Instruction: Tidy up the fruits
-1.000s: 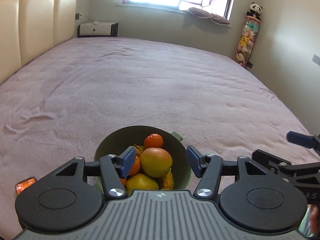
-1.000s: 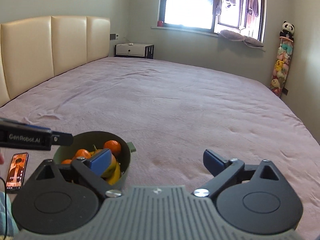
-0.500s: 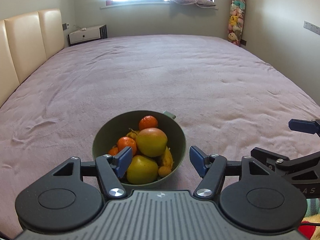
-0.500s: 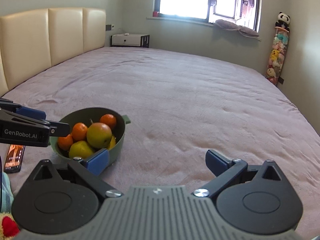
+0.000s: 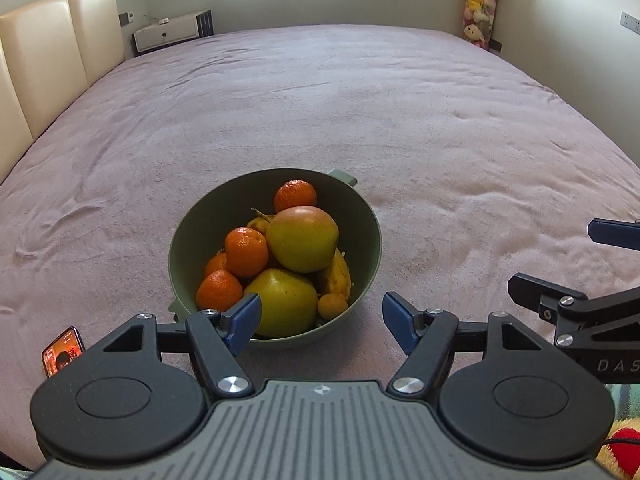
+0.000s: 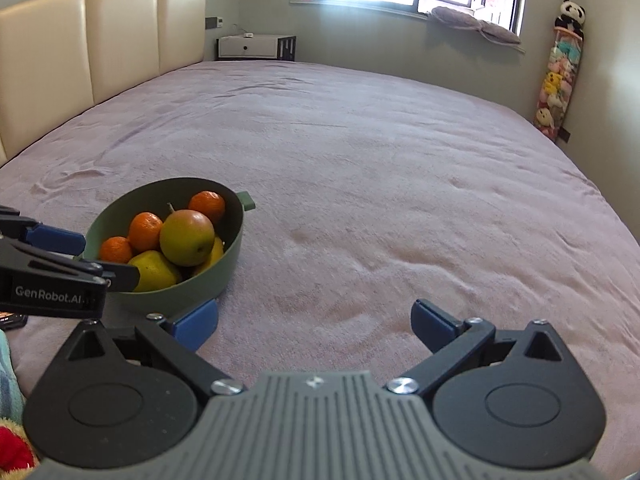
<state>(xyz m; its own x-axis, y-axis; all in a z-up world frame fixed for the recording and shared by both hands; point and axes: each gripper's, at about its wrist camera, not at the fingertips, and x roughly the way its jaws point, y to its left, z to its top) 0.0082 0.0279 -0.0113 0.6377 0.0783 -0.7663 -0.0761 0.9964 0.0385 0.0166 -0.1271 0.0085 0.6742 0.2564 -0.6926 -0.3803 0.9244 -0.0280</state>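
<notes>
Your left gripper (image 5: pixel 320 322), jaws opening and empty, could nudge the top apple (image 5: pixel 303 239), spilling tangerines (image 5: pixel 246 251) at nine o'clock; your right gripper (image 6: pixel 314 322) is wide, empty.

Green bowl (image 5: pixel 176 248) of fruit on pink bedspread (image 5: pixel 320 112), left gripper (image 5: pixel 321 322) jaws opening

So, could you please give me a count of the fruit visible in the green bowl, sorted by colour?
Round orange citrus fruits: 5 (top one, smallest one)
Large yellow-green round fruits: 2 (upper, red-blushed; lower)
Yellow fruits, partly hidden: 2 (one, one)
Total visible in the green round bowl: 9; more may be buried.
</notes>
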